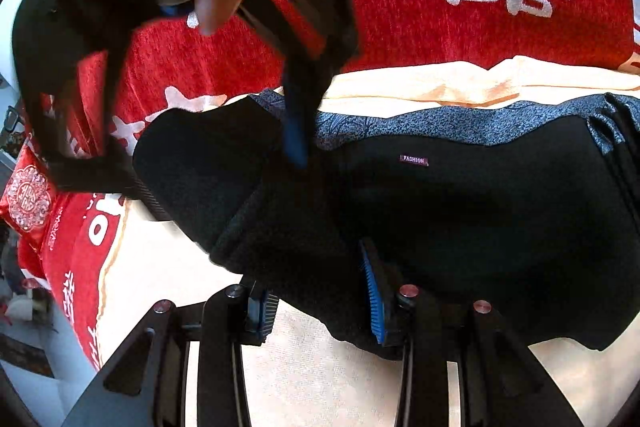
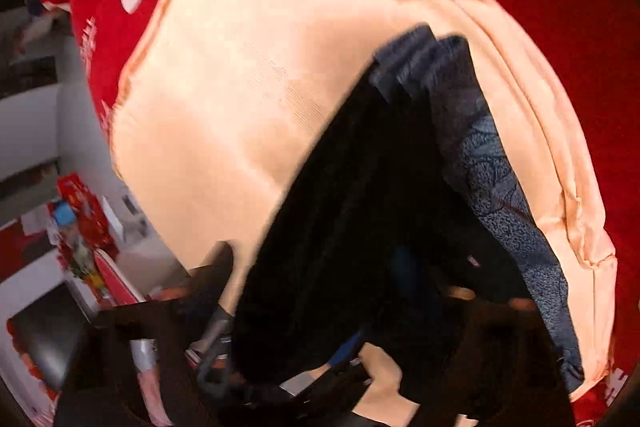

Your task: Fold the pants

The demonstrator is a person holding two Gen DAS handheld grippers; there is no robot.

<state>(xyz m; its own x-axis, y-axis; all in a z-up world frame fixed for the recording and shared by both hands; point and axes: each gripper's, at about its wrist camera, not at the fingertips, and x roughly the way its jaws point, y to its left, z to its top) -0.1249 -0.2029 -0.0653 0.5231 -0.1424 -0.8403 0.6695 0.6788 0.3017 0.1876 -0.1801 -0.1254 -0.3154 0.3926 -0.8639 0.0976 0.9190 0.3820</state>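
Your left gripper is right at the bottom of its view, and its 2 blue pads are closed on a fold of the black pants. Your right gripper comes down from the top of that view onto the far edge of the pants; its own camera is blurry, so you cannot tell if it has pinched the cloth yet.

The pants lie on a pale peach cloth, which sits on a big red blanket with white writing.

To do this fold well, hold both edges firmly, lift them together, and lay 1 half flat over the other so the edges match. Go slowly so nothing slips.

Watch out for the peach cloth, it may bunch up or get pinched too. Bright boxes sit off to the side, well away
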